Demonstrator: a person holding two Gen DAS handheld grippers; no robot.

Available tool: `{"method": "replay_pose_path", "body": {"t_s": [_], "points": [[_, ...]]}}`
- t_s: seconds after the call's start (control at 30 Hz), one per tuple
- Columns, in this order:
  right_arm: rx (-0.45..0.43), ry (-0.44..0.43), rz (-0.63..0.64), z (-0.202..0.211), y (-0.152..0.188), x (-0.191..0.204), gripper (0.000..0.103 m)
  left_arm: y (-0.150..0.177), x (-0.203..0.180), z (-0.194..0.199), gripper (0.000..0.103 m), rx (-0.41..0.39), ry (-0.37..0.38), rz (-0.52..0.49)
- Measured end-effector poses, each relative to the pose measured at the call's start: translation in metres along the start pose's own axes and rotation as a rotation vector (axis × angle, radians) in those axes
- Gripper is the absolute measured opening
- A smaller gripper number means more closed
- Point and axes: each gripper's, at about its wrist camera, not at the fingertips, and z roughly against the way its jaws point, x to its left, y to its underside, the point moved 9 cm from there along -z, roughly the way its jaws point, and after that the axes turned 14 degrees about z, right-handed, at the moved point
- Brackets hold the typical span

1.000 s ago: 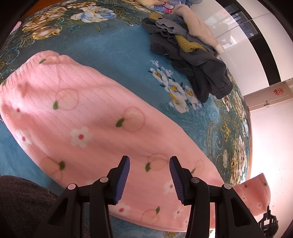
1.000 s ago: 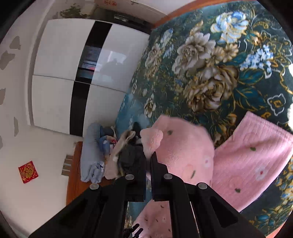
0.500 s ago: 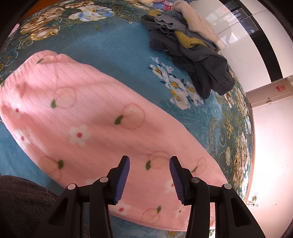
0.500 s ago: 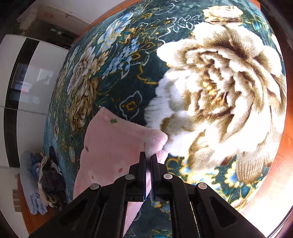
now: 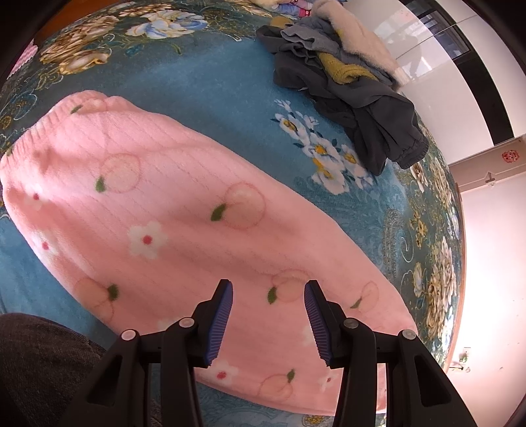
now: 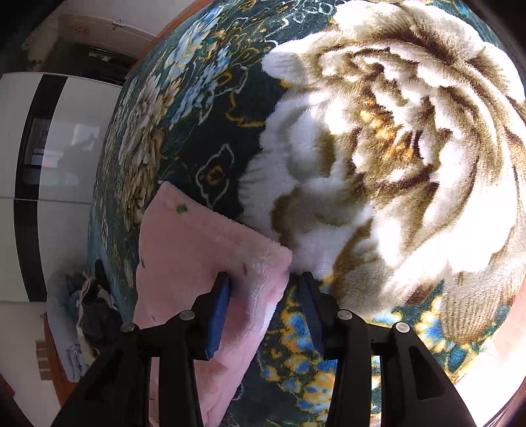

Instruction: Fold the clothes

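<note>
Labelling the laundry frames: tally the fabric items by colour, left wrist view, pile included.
Pink: 1, the pink fleece garment
Dark grey: 1, dark grey garment in the pile
Yellow: 1, yellow knit
Cream: 1, cream fleece
Total: 4 that can be told apart; the pile may hide more.

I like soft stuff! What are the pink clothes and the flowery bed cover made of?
The pink garment looks like soft fleece: matte, fuzzy, with fine ribbed lines and printed peaches. The floral blanket looks like thick plush, probably synthetic: its long pile stands up shaggy and slightly shiny.

L tool (image 5: 268, 323) jaws apart over pink garment (image 5: 184, 223) w/ grey clothes pile (image 5: 355, 95) beyond
</note>
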Motion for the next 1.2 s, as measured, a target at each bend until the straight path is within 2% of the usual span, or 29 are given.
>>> {"method": "replay_pose_path", "body": {"t_s": [0.03,0.1,0.2,0.3,0.43,0.47,0.5,0.6,0.67,0.73,0.83,0.97,1.07,1.2], "points": [[-0.009,-0.007,0.000,-0.001,-0.002,0.003,0.040,0.000,0.001,0.000,0.049,0.000,-0.001,0.004],[-0.006,-0.013,0.007,-0.004,-0.003,0.011,0.014,-0.001,0.002,0.000,0.049,-0.001,-0.003,0.013],[-0.008,-0.020,0.013,-0.006,-0.008,0.025,0.012,-0.001,0.003,0.001,0.049,-0.003,-0.005,0.010],[-0.037,-0.053,0.037,-0.001,-0.030,0.054,0.010,-0.003,0.004,0.002,0.049,-0.006,-0.004,0.012],[-0.182,-0.185,0.099,0.039,-0.087,0.111,0.008,-0.006,0.010,0.005,0.049,-0.014,-0.005,0.026],[-0.212,-0.183,0.137,0.049,-0.097,0.121,0.008,-0.008,0.012,0.005,0.049,-0.014,-0.004,0.037],[-0.228,-0.164,0.168,0.052,-0.103,0.125,0.008,-0.009,0.015,0.005,0.049,-0.014,0.000,0.051],[-0.178,-0.031,0.212,0.033,-0.105,0.107,0.008,-0.015,0.023,0.008,0.049,-0.010,0.039,0.111],[-0.112,0.047,0.161,0.011,-0.094,0.077,0.008,-0.021,0.022,0.015,0.049,-0.006,0.081,0.132],[-0.065,0.093,0.091,-0.007,-0.081,0.048,0.008,-0.036,0.024,0.030,0.049,-0.045,0.045,0.100],[-0.052,0.111,0.082,-0.012,-0.073,0.036,0.008,-0.074,0.044,0.065,0.049,-0.130,-0.003,0.083],[-0.046,0.119,0.101,-0.011,-0.078,0.041,0.008,-0.124,0.102,0.116,0.049,-0.210,-0.006,0.148],[-0.041,0.139,0.115,-0.013,-0.081,0.049,0.009,-0.138,0.157,0.123,0.054,-0.181,-0.081,0.176],[-0.024,0.179,0.092,-0.025,-0.076,0.046,0.009,-0.124,0.204,0.094,0.054,-0.080,-0.102,0.189]]}}
